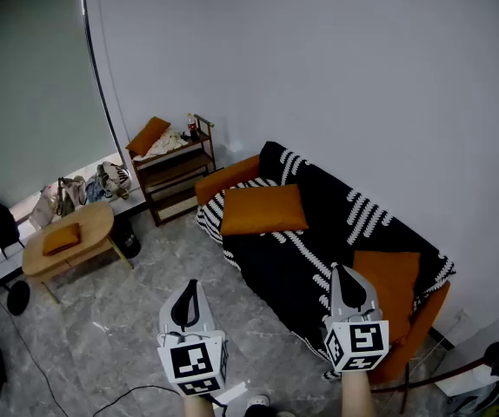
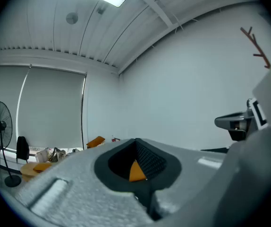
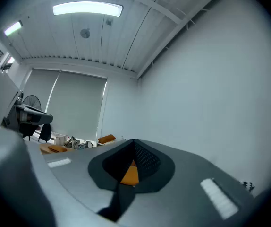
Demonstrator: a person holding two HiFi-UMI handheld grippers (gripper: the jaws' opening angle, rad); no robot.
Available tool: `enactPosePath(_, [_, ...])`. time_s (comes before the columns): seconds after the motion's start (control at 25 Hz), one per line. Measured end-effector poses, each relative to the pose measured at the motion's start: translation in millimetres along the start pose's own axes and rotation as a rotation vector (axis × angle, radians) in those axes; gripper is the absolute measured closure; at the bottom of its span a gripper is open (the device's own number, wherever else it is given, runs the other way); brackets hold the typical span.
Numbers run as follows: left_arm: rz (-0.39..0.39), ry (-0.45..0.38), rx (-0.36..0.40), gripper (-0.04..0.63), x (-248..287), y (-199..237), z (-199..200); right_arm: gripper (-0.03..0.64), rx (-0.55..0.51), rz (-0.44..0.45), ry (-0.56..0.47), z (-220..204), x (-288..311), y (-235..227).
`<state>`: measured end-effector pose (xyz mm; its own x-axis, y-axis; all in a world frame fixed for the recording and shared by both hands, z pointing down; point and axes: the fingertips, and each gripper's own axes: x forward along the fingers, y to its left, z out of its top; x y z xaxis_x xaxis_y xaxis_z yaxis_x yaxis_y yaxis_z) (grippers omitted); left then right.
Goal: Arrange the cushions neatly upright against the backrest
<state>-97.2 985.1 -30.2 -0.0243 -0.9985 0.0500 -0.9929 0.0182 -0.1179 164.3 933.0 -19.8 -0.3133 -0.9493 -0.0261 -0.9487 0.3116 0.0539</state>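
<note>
A sofa (image 1: pixel 319 233) under a black-and-white striped throw stands against the white wall. One orange cushion (image 1: pixel 262 208) lies flat on the seat near the left armrest. A second orange cushion (image 1: pixel 390 278) lies on the seat at the right end. My left gripper (image 1: pixel 190 287) is shut and empty, hovering over the floor in front of the sofa. My right gripper (image 1: pixel 342 273) is shut and empty too, above the seat's front edge just left of the second cushion. Both gripper views show closed jaws, left gripper (image 2: pixel 136 145) and right gripper (image 3: pixel 134 146), with only an orange sliver behind them.
A wooden shelf (image 1: pixel 173 174) left of the sofa carries another orange cushion (image 1: pixel 149 135). A round wooden table (image 1: pixel 69 233) holds an orange pad (image 1: pixel 61 238). Bags (image 1: pixel 84 188) lie by the window blind. A cable (image 1: pixel 119 396) runs over the grey tile floor.
</note>
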Motion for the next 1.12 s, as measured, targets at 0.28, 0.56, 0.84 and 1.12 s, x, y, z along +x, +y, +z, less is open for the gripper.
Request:
enactPosePath(0.28, [0.004, -0.001, -0.003, 0.591, 0.6, 7.1, 0.8, 0.609, -0.005, -0.002, 0.001, 2.1, 2.0, 4.0])
enactPosePath(0.56, [0.001, 0.002, -0.007, 0.591, 4.4, 10.6, -3.9, 0.609, -0.011, -0.005, 0.007, -2.5, 5.7, 5.1])
enactPosePath(0.84, [-0.004, 0.007, -0.038, 0.502, 16.4, 22.5, -9.7, 0.578, 0.007, -0.002, 0.015, -7.3, 18.7, 11.5])
enactPosePath(1.12, [-0.011, -0.005, -0.023, 0.345, 32.1, 45.9, -14.6, 0.399, 0.019, -0.002, 0.021, -14.3, 37.0, 31.2])
